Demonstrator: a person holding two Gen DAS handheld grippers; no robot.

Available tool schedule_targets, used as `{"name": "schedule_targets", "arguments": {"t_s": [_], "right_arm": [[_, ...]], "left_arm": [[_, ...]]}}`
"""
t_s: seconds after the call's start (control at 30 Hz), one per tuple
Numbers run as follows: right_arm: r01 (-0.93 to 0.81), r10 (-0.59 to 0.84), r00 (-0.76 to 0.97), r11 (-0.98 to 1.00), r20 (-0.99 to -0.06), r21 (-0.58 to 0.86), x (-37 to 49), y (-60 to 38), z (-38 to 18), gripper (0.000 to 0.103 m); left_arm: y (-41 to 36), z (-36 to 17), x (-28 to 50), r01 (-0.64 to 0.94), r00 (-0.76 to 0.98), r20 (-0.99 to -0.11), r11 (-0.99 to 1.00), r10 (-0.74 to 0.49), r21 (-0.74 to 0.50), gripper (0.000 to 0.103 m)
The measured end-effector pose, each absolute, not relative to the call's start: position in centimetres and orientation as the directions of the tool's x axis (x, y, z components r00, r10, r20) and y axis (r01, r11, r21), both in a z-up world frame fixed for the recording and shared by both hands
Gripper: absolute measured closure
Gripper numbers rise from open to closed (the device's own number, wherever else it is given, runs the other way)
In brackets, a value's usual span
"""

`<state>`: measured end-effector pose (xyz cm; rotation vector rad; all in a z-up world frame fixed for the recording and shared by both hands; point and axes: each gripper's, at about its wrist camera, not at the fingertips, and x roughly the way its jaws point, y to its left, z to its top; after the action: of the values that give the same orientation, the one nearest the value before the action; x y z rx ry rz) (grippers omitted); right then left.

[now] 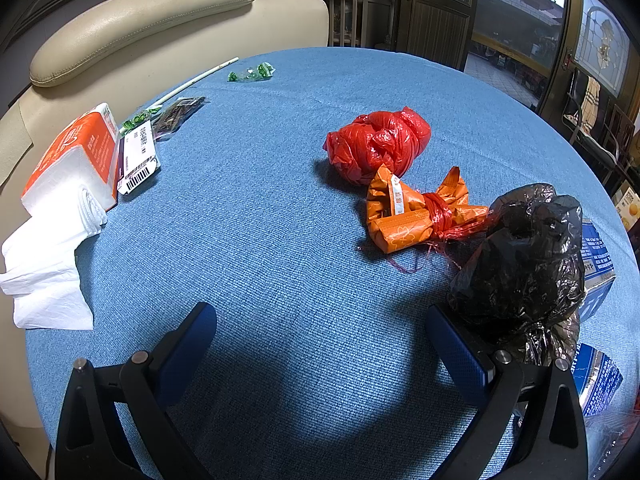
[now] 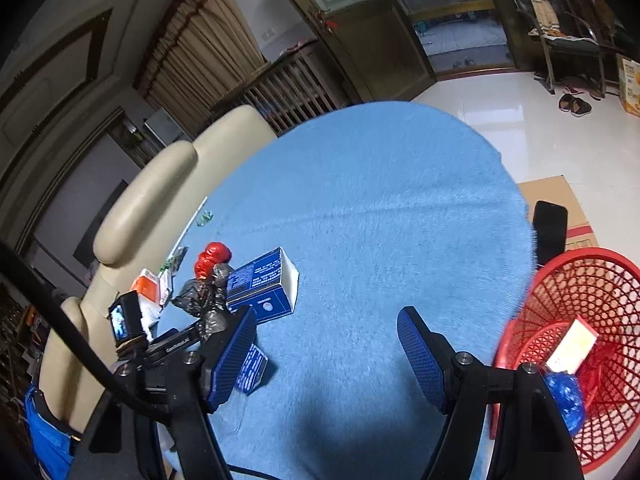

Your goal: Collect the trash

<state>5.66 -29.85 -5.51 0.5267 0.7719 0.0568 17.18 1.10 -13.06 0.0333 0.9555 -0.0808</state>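
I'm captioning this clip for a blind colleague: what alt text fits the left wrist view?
An open left gripper hovers over a blue tablecloth, holding nothing. Ahead lie a red bag, an orange packet and a black bag; a tissue pack sits at left.

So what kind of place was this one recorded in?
Most likely a home living or dining room: a round table with a blue cloth, a cream leather sofa behind it, curtains, and slippers on a tiled floor by glazed doors.
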Motion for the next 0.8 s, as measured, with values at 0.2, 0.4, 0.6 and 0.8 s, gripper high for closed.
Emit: {"name": "schedule_targets", "arguments": {"t_s": [0.2,0.4,0.6,0.8], "right_arm": [[0.135,0.212,0.710,0.895,-0.672,0.424,6.8,-29.6,-5.9,0.026],[0.197,0.172,0.700,0.886,-0.693,0.419,6.4,-31.6,-6.6,0.026],[0.227,0.149,0.693,0.883,-0.705,0.411,5.9,-32.7,-6.9,0.026],[0.188,0.171,0.684,0.898,-0.709,0.398,6.5,-31.5,-6.7,0.026]], "left_arm": [[1.1,-13.1,17.2,0.084,0.574,-0.817,0.996,-0.054,-0.007,0.000],[1.1,-13.1,17.2,0.084,0.574,-0.817,0.996,-0.054,-0.007,0.000],[1.1,-13.1,17.2,0.084,0.574,-0.817,0.996,-0.054,-0.007,0.000],[1.1,-13.1,17.2,0.084,0.574,-0.817,0.996,-0.054,-0.007,0.000]]}}
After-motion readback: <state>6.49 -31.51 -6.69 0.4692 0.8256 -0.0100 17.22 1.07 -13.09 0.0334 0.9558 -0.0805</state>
